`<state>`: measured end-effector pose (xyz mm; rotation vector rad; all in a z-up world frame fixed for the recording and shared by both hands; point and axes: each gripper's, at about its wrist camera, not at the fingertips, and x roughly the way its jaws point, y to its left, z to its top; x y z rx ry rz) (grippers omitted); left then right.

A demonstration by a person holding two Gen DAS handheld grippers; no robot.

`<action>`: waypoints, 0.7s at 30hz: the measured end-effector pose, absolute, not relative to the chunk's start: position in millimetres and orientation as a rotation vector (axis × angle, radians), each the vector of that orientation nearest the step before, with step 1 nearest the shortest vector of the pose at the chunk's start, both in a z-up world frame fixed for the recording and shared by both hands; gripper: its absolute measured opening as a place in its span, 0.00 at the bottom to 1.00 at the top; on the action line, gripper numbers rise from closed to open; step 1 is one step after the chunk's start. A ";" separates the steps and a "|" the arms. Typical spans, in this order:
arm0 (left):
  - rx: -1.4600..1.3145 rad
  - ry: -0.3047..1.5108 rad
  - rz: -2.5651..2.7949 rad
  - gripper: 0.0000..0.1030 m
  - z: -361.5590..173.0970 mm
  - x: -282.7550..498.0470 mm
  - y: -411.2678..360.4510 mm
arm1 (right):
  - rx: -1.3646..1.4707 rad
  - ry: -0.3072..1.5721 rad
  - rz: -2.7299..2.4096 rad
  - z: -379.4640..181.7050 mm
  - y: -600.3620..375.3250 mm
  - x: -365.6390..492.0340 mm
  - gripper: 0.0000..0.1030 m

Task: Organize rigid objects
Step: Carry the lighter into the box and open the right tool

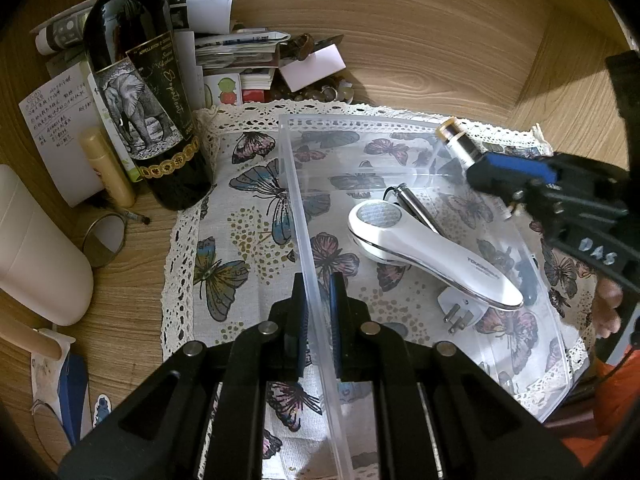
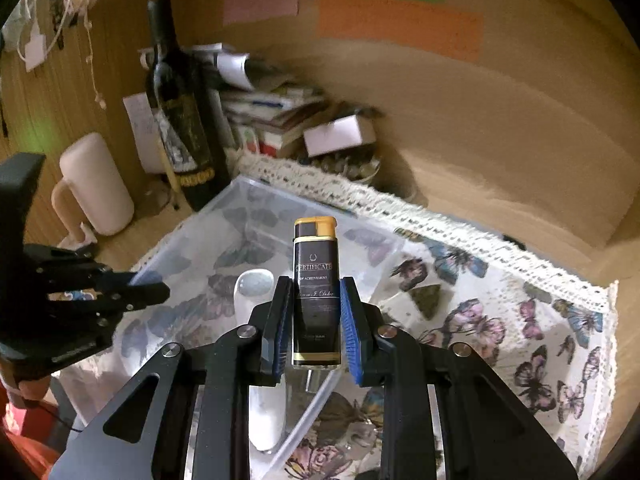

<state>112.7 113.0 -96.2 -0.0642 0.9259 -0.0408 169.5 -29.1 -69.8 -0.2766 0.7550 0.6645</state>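
A: Lighter (image 2: 316, 292), centre frame, is clamped upright in the right gripper (image 2: 316, 320) above the clear bin (image 1: 304, 216).

B: Left gripper (image 1: 318, 320) pinches the bin's wall. Risk: a high release bounces it off the white device (image 1: 432, 256).

open box top, crowded left edge

the clear box (image 1: 400, 128) is open above; a white device (image 1: 432, 256) and plug (image 1: 456, 308) fill its floor, while a wine bottle (image 1: 160, 120) and papers (image 1: 232, 52) crowd the far-left corner.
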 end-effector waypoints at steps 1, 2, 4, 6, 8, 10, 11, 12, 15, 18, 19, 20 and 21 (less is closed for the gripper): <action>-0.064 0.926 -0.040 0.09 -96.2 112.5 113.0 | -0.280 0.764 0.667 -73.2 -27.4 170.9 0.21; -0.063 0.926 -0.040 0.09 -96.2 112.6 113.2 | -0.283 0.771 0.668 -75.8 -26.2 172.1 0.21; -0.063 0.925 -0.041 0.09 -96.0 112.0 113.0 | -0.291 0.786 0.667 -81.5 -23.2 174.6 0.21; -0.063 0.925 -0.041 0.09 -96.2 112.0 113.1 | -0.294 0.799 0.666 -85.6 -21.7 176.7 0.21; -0.063 0.925 -0.041 0.09 -96.1 112.0 113.0 | -0.295 0.812 0.668 -88.9 -20.8 178.4 0.21; -0.063 0.925 -0.041 0.09 -96.2 112.0 113.0 | -0.296 0.818 0.672 -90.3 -20.8 178.7 0.21; -0.062 0.925 -0.041 0.09 -96.3 111.8 112.9 | -0.298 0.821 0.674 -90.2 -20.8 178.2 0.21; -0.063 0.925 -0.041 0.09 -96.1 112.0 113.1 | -0.299 0.819 0.673 -89.7 -20.7 177.7 0.21; -0.063 0.925 -0.041 0.09 -96.2 112.0 113.0 | -0.309 0.806 0.667 -87.6 -20.7 175.5 0.21; -0.063 0.925 -0.041 0.09 -96.2 112.0 113.1 | -0.297 0.797 0.669 -82.4 -24.8 174.3 0.22; -0.063 0.925 -0.041 0.09 -96.2 111.8 112.9 | -0.293 0.792 0.668 -80.2 -26.5 173.8 0.23; -0.062 0.925 -0.041 0.09 -96.2 111.9 113.0 | -0.290 0.788 0.666 -78.4 -27.9 173.7 0.24; -0.063 0.926 -0.040 0.09 -96.1 111.9 113.1 | -0.286 0.782 0.663 -76.1 -29.8 173.1 0.25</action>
